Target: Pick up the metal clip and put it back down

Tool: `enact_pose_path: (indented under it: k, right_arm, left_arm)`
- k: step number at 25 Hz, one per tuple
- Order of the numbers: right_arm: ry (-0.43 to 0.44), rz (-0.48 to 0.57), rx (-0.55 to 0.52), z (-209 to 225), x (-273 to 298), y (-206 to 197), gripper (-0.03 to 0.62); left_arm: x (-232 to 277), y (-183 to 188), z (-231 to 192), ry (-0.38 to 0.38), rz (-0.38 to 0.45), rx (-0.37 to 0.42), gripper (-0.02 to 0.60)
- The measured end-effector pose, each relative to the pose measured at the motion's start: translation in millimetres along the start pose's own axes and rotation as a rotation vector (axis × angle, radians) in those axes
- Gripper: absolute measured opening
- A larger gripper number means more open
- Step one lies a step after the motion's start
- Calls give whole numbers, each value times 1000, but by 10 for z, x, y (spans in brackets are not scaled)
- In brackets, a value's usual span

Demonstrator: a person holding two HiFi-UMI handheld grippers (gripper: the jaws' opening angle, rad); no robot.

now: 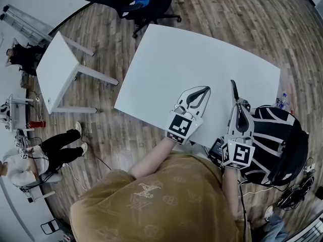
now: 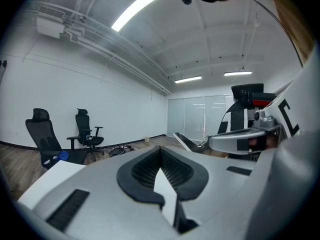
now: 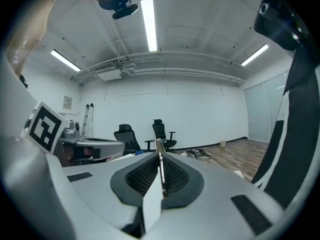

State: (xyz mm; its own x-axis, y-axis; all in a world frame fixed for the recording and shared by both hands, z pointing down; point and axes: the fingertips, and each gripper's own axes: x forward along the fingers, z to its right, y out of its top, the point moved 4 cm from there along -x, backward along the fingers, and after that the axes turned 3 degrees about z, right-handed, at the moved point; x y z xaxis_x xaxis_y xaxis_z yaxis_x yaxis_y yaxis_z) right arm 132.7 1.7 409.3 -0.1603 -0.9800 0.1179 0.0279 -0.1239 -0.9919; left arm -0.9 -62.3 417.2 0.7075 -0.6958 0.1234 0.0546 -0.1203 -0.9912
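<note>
The metal clip (image 1: pixel 234 89) is a thin dark strip that sticks out forward from my right gripper (image 1: pixel 237 103), which is shut on it above the near right part of the white table (image 1: pixel 176 59). In the right gripper view the clip (image 3: pixel 159 158) stands edge-on between the black pads, which are pressed against it. My left gripper (image 1: pixel 206 89) hovers beside it to the left, shut with nothing in it; its pads (image 2: pixel 172 171) meet. From the left gripper view the right gripper (image 2: pixel 240 139) shows with the clip (image 2: pixel 186 141) pointing out of it.
A black-and-white backpack (image 1: pixel 275 140) sits off the table's near right corner, with a bottle (image 1: pixel 282 101) by it. A small white table (image 1: pixel 55 69) stands to the left, a black office chair (image 1: pixel 146 4) beyond. A person (image 1: pixel 45 153) sits on the floor at left.
</note>
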Motion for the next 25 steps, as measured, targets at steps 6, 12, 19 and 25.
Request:
enact_pose_path:
  k: [6,12,19,25]
  right_arm:
    - [13,-59,43,16,59,-216,21]
    - [19,-115,69,32,133,-410,21]
    - [24,-173,138,77,222,-673,21]
    - [29,-238,187,88,287,-919,21]
  left_arm:
    - [62,-285,-47,6,-62,-16,6]
    - [96,-590,-117,16,-132,-45,6]
    - [139,-832,-147,25,-183,-62,6]
    - [174,-1025,-160,22,-223,-67,6]
